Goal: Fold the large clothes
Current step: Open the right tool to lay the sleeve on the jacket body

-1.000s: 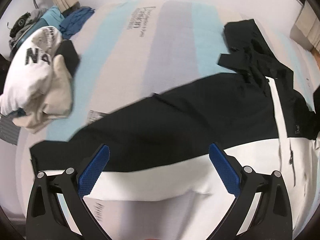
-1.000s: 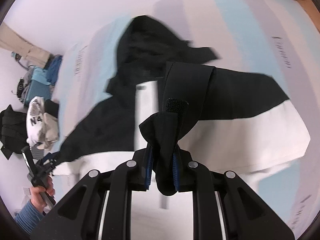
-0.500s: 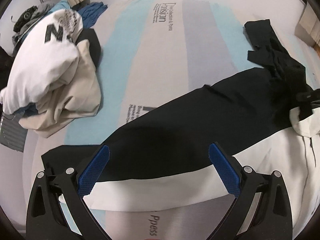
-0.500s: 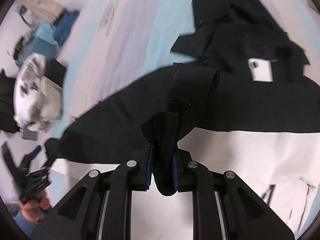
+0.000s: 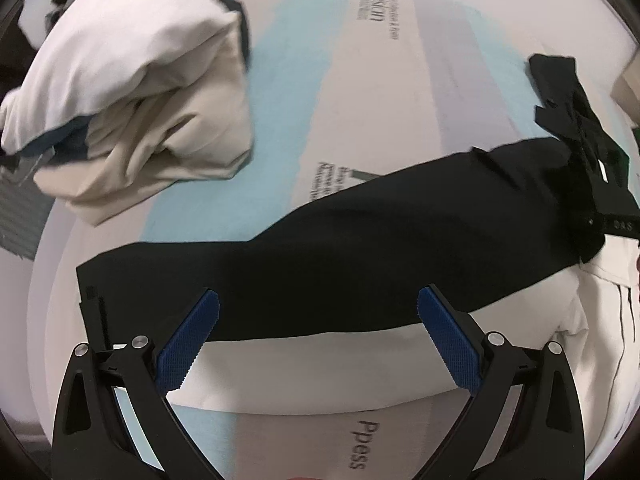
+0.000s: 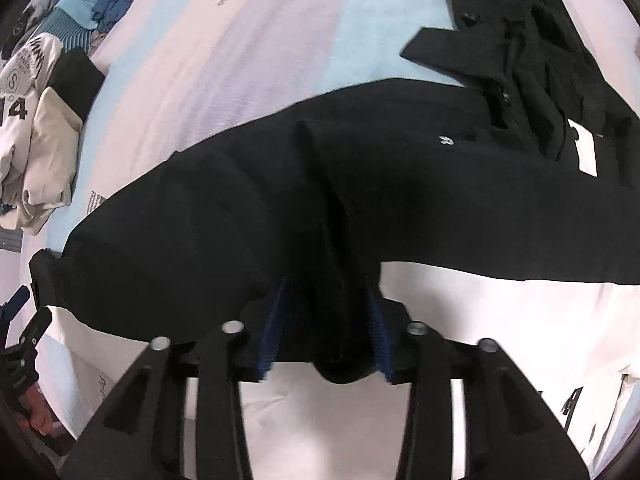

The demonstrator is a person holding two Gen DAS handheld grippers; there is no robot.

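Observation:
A large black-and-white jacket lies spread on a striped mattress, black upper part and white lower part. My left gripper is open and empty, hovering just above the jacket's sleeve end. In the right wrist view the jacket fills the middle. My right gripper holds a black sleeve end between its blue pads, the jaws a little parted, low over the jacket. The left gripper shows at the left edge.
A heap of white and beige clothes lies at the mattress's left; it also shows in the right wrist view. Blue garments lie beyond it. The jacket's black hood lies at the far right.
My right gripper has carried the sleeve down and across onto the jacket body, and its jaws have parted slightly. My left gripper has moved lower and closer to the sleeve end and clothes heap.

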